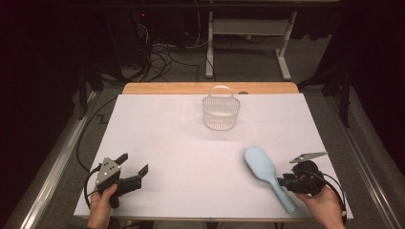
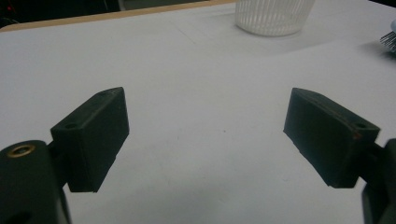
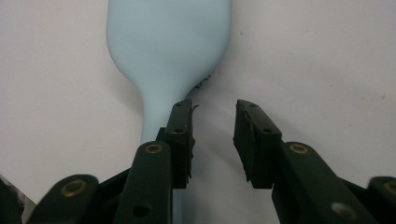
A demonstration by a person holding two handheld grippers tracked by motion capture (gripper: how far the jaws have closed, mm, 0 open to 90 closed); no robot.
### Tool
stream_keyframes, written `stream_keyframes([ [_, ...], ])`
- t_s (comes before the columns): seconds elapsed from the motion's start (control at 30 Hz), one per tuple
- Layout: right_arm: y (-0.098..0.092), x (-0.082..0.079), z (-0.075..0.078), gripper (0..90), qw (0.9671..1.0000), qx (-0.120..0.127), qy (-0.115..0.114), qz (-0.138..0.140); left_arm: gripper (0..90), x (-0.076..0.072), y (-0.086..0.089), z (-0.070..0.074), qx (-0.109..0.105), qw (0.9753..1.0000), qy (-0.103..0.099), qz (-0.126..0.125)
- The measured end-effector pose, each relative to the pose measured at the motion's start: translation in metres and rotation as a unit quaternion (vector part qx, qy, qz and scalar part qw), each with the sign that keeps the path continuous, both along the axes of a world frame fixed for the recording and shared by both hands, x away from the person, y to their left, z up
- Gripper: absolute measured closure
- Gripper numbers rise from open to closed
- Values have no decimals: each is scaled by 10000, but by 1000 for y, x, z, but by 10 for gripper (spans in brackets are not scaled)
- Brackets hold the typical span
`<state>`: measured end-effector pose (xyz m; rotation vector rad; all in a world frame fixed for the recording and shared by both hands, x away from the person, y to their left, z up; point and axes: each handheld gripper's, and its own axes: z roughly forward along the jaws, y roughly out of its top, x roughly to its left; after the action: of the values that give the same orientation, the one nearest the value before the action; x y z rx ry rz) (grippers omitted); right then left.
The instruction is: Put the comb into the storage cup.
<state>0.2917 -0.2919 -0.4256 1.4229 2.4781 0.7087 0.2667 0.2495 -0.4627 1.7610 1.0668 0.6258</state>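
Right claw (image 1: 285, 180) beside the hairbrush (image 1: 267, 174) handle

Both claws spread and hold nothing; the pale blue hairbrush lies at lower right of the counter (image 1: 167, 138), left claw (image 1: 136, 167) at lower left.

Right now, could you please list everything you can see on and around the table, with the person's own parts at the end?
hairbrush: one, pale blue, lying bristles down at the near right of the table, handle toward the person
basket: one, white slatted plastic with a hoop handle, upright at the far middle of the table
table: one, white top with a wooden far edge
desk frame: one, white legs, on the floor beyond the table
cables: several, dark, on the floor behind the table
left gripper: one, black, jaws wide apart above bare table at the near left
right gripper: one, black, jaws apart, one jaw over the brush handle, not clamped
hands: two, at the near edge, each holding a gripper
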Motion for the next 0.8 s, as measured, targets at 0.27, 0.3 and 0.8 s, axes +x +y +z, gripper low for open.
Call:
stream_keyframes([
  [0.27,0,-3,8,559,9998,117,-120,-69,150,0,0,0,0,10000,5,4],
  [0.3,1,-3,8,546,9998,134,-126,-71,150,0,0,0,-1,10000,6,5],
  [0.8,18,0,1,428,9999,100,38,16,150,0,0,0,-8,10000,3,-6],
])
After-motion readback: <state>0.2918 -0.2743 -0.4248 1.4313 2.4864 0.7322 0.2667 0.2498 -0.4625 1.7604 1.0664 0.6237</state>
